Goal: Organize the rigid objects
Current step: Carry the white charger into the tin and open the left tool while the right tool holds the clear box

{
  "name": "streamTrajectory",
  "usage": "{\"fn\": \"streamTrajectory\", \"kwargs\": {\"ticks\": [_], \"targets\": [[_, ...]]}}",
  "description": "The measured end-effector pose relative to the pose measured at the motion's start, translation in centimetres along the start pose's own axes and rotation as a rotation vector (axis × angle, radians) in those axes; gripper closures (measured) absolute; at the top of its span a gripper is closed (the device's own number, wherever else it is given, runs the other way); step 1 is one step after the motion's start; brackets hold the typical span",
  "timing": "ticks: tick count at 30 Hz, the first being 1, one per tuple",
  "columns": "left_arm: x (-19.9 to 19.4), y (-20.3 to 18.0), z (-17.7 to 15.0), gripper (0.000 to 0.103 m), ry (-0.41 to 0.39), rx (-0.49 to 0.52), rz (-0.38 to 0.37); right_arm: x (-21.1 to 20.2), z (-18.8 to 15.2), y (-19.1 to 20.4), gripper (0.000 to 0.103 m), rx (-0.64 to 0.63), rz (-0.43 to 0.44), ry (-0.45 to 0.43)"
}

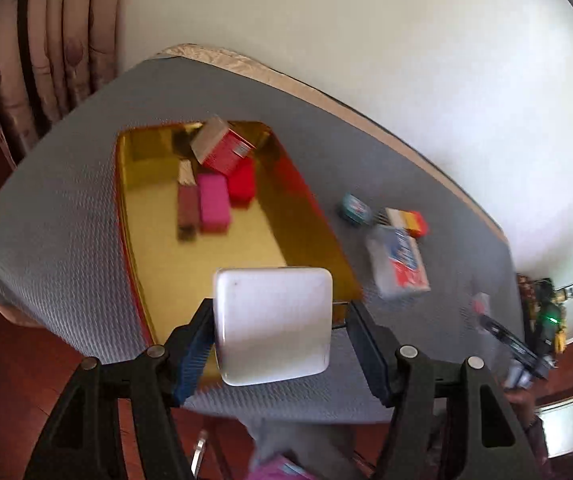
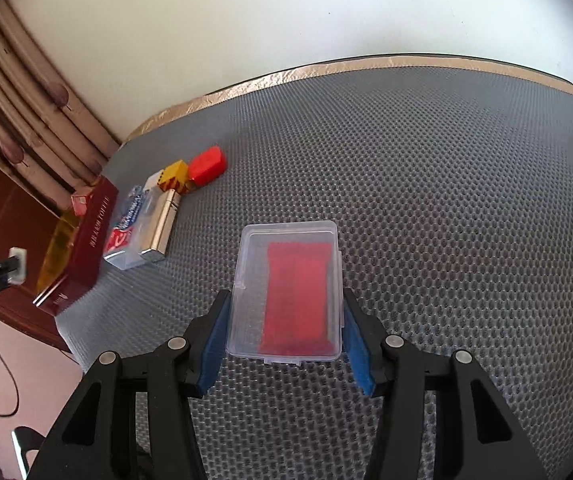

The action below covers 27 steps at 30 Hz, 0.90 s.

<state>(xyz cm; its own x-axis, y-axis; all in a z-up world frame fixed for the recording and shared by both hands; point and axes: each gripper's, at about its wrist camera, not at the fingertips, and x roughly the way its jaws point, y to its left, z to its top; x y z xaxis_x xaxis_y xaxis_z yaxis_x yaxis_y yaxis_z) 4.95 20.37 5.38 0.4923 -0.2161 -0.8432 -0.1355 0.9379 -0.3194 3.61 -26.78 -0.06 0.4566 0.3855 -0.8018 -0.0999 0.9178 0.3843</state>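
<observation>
My left gripper (image 1: pixel 278 312) is shut on a white square box (image 1: pixel 272 324) and holds it in the air over the near edge of the gold tray (image 1: pixel 146 240). In the tray lie a pink block (image 1: pixel 213 203), a red block (image 1: pixel 241 184), a brown bar (image 1: pixel 187 208) and a tilted red carton (image 1: pixel 222 146). My right gripper (image 2: pixel 286 296) is shut on a clear plastic case (image 2: pixel 286 292) with red contents that lies flat on the grey mesh mat (image 2: pixel 446 200). Its blue pads rest against the case's long sides.
Loose items sit on the mat between the tray and the right gripper: a printed clear packet (image 2: pixel 130 228), a silver metal piece (image 2: pixel 162 224), a yellow box (image 2: pixel 174 174), a red box (image 2: pixel 206 166) and a teal tin (image 1: pixel 354 208). A curtain (image 1: pixel 46 40) hangs at the left.
</observation>
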Motion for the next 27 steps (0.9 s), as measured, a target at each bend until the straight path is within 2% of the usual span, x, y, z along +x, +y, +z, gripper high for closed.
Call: {"fn": "streamTrajectory", "kwargs": {"ticks": [2,10,15,18,27], "targets": [[1.2,0.8,1.3,0.036,0.000,-0.015,0.042,-0.4,0.0,0.0,0.054,0.002,0.000,-0.003],[5.4,2.5,3.8,0.036,0.021,0.031,0.171,-0.5,0.6,0.1,0.054,0.011,0.011,0.006],[6.8,3.5,4.4,0.036,0.034,0.041,0.220,0.0,0.7,0.4,0.054,0.019,0.018,0.016],[7.5,4.1,4.4,0.036,0.052,0.034,0.218,0.3,0.6,0.4,0.054,0.023,0.019,0.020],[7.7,3.7,4.4,0.036,0.057,0.064,0.269,0.9,0.5,0.8,0.054,0.020,0.015,0.033]]}}
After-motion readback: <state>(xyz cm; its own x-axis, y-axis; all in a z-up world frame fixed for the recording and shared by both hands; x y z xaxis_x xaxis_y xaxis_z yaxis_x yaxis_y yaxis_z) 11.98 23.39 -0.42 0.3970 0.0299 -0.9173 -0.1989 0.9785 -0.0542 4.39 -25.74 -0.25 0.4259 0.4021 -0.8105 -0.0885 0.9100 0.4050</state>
